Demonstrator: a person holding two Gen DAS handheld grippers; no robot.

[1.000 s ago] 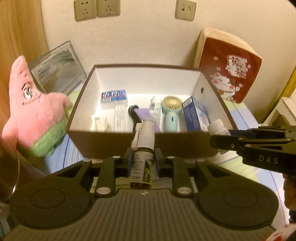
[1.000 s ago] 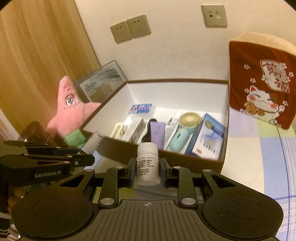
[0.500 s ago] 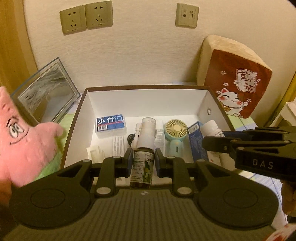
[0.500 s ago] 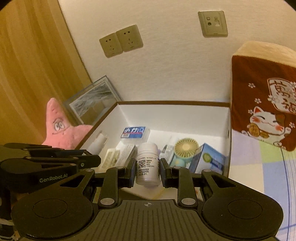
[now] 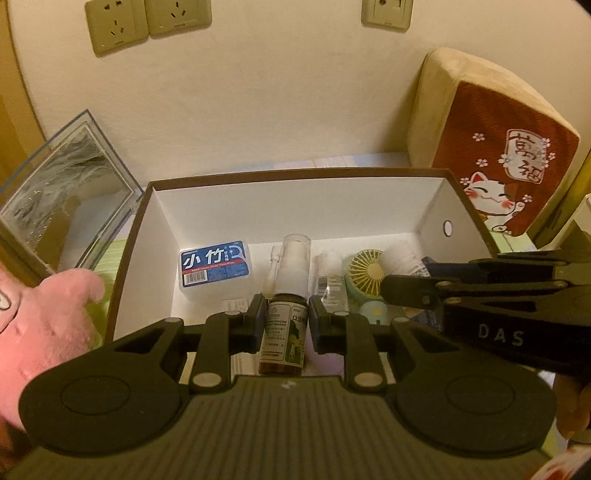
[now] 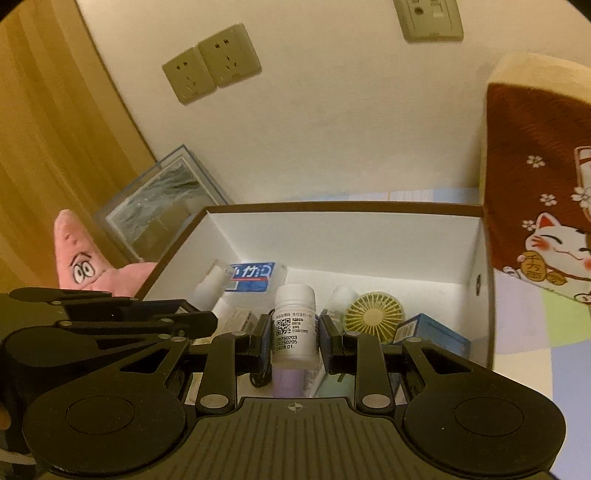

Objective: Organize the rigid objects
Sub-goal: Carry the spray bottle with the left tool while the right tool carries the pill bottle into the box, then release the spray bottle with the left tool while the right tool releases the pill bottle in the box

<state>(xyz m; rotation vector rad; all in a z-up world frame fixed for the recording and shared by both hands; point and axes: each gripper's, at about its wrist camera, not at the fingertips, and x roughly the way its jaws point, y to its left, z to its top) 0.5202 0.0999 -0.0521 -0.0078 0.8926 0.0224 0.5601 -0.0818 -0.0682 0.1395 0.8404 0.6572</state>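
My left gripper (image 5: 283,318) is shut on a brown spray bottle (image 5: 283,332) with a clear cap, held over the front of the brown storage box (image 5: 295,195). My right gripper (image 6: 294,332) is shut on a white pill bottle (image 6: 294,325), also held over the box (image 6: 332,236). Each gripper shows in the other's view, the right one (image 5: 480,299) beside the left. Inside the box lie a blue floss box (image 5: 215,266), a green hand fan (image 5: 365,273) and a blue carton (image 6: 432,332).
A pink starfish plush (image 5: 40,332) lies left of the box. A framed picture (image 5: 62,192) leans on the wall behind it. A red lucky-cat cushion (image 5: 509,158) stands at the right. Wall sockets (image 5: 147,22) sit above.
Both grippers have moved forward and up over the box, each keeping its bottle. The box's inside now fills more of both views.
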